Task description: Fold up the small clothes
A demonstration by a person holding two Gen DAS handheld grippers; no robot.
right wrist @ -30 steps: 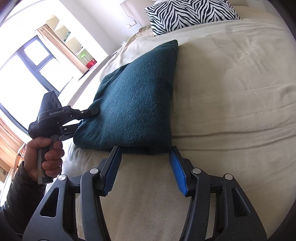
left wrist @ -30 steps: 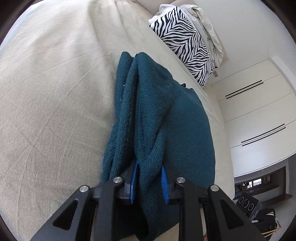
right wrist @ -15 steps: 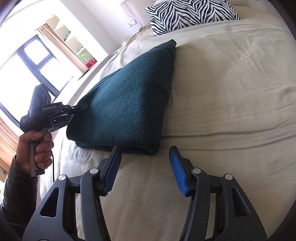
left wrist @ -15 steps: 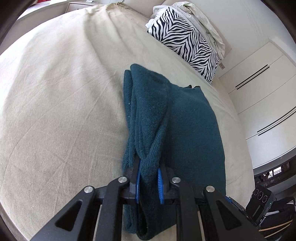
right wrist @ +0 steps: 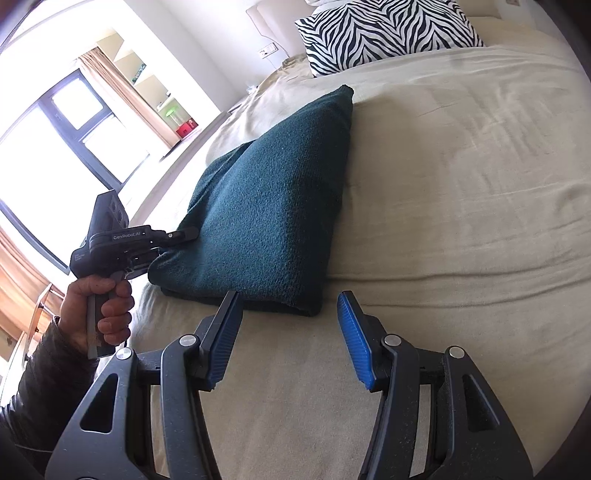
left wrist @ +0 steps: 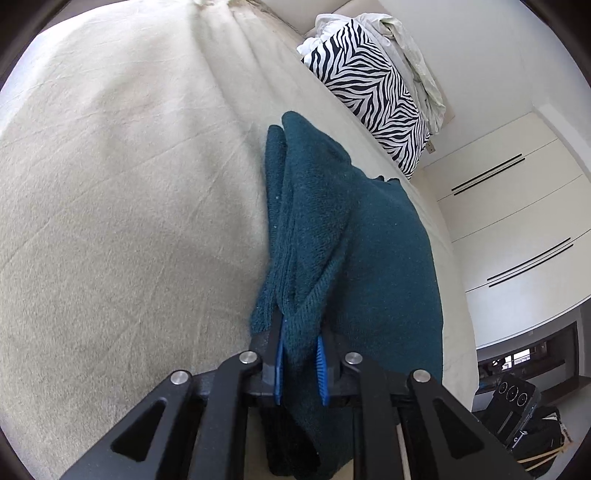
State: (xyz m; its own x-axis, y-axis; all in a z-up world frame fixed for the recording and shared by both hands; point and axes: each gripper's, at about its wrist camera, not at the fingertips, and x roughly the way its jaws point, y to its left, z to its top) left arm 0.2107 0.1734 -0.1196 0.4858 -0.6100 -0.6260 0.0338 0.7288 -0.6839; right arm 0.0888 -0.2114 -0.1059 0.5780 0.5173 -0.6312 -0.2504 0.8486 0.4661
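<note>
since the frame a second before, the left gripper point(left wrist: 300, 363) had shifted a little with the cloth, and the dark teal garment's point(left wrist: 332, 236) lifted peak had changed shape slightly in the right wrist view; the right gripper point(right wrist: 291, 336) had stayed where it was.

in the left wrist view, the left gripper sat at the bottom centre of the frame, its blue pads pressed close together on a bunched fold of the teal garment's near edge. from that pinch the knit ran up the middle of the frame in several stacked layers, ending in a rounded corner just above centre. to the right of the pinch, the rest of the garment draped down as a broad flat panel.

in the right wrist view, the same gripper point(right wrist: 173, 243) showed at centre left, held by a hand point(right wrist: 98, 314) in a dark sleeve, its tips buried in the garment's point(right wrist: 273, 221) left corner. the cloth rose from there in a tent-like slope towards the upper centre. the right gripper stood at the bottom centre with its jaws spread and nothing between them, its left finger point(right wrist: 221, 343) just in front of the garment's near folded edge; whether it touched could not be told.

all lay on a beige bedspread point(right wrist: 461, 221). a zebra-striped pillow point(right wrist: 384, 29) lay at the top of the frame, and a window point(right wrist: 44, 155) filled the upper left.
</note>
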